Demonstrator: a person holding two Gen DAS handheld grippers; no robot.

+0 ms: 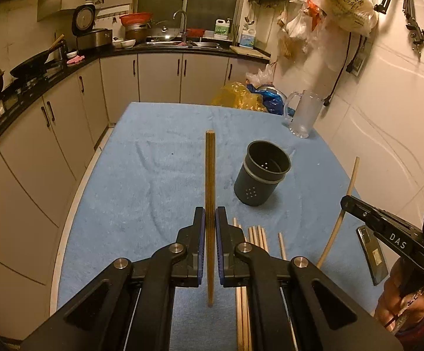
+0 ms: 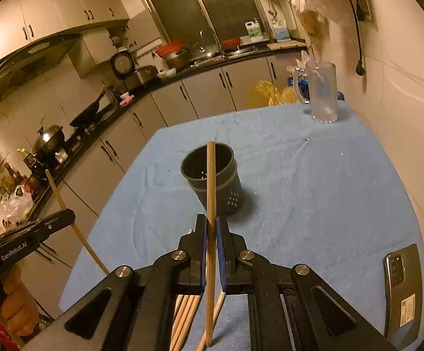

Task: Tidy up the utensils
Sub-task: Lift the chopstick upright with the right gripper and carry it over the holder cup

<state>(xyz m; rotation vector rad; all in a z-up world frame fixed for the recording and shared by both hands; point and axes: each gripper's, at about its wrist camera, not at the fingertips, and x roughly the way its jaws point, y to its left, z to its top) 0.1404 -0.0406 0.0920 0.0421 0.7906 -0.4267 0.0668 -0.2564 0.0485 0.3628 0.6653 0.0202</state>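
1. A dark, perforated utensil holder (image 2: 212, 175) stands upright on the blue towel-covered table (image 1: 141, 175), open mouth up, ahead of both grippers.
2. The right gripper (image 2: 211, 225), nearer the holder, is clamped on a slim wooden chopstick (image 2: 211, 181) that points at its rim.
3. The left gripper (image 1: 210, 216) pinches a darker chopstick (image 1: 210, 169); the holder lies to its right.
4. Pale spare chopsticks (image 1: 257, 235) lie flat below.

The loose chopsticks (image 1: 242, 307) run under the gripper body and off the bottom edge; their count is unclear. The phone (image 2: 403, 295) label (small print) cannot be read; the holder (image 2: 212, 175) hides its own floor.
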